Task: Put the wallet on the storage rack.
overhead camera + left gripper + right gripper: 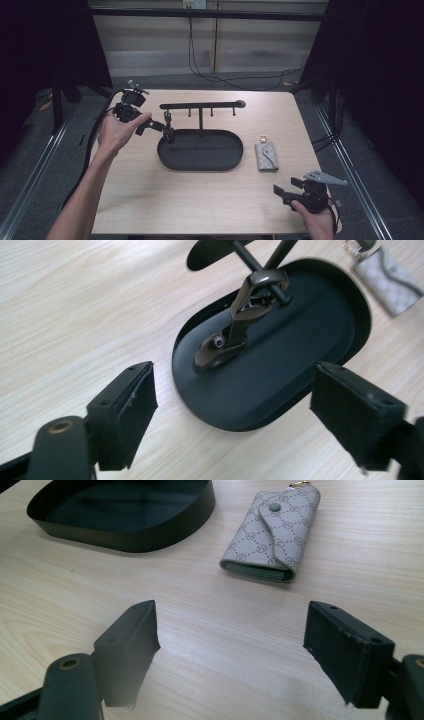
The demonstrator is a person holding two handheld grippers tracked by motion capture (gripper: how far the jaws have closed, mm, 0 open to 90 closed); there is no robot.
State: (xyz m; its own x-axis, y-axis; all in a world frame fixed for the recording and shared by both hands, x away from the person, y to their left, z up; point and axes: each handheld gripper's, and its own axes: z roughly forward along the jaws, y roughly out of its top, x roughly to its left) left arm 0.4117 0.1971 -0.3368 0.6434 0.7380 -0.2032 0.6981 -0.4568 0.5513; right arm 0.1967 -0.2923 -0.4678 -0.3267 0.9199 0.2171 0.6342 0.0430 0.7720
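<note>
Left gripper view: a dark key fob on a strap [235, 330] hangs from a peg of the black key rack [270, 270], its lower end resting in the oval tray [300, 340] at the rack's foot. The left claw [232, 412] sits just short of the fob, jaws spread wide, nothing between the pads. No earlier picture to compare, so only this: the fob looks hung and let go.

High view: the fob [168, 131] dangles at the left end of the rack's crossbar [200, 105], over the tray's left rim [165, 155]. The left claw [159, 126] points at it from just beside, held by the left hand [117, 132].

Judgement: one item is on the rack, one is left. The beige patterned key pouch [266, 156] lies flat on the table [150, 200], just right of the tray, untouched. The other pegs are bare.

Right gripper view: the right claw [232, 650] is parted, jaws empty, hovering low over the table with the pouch [272, 535] ahead and well apart. In the high view this claw [280, 192] sits near the table's front right corner.
</note>
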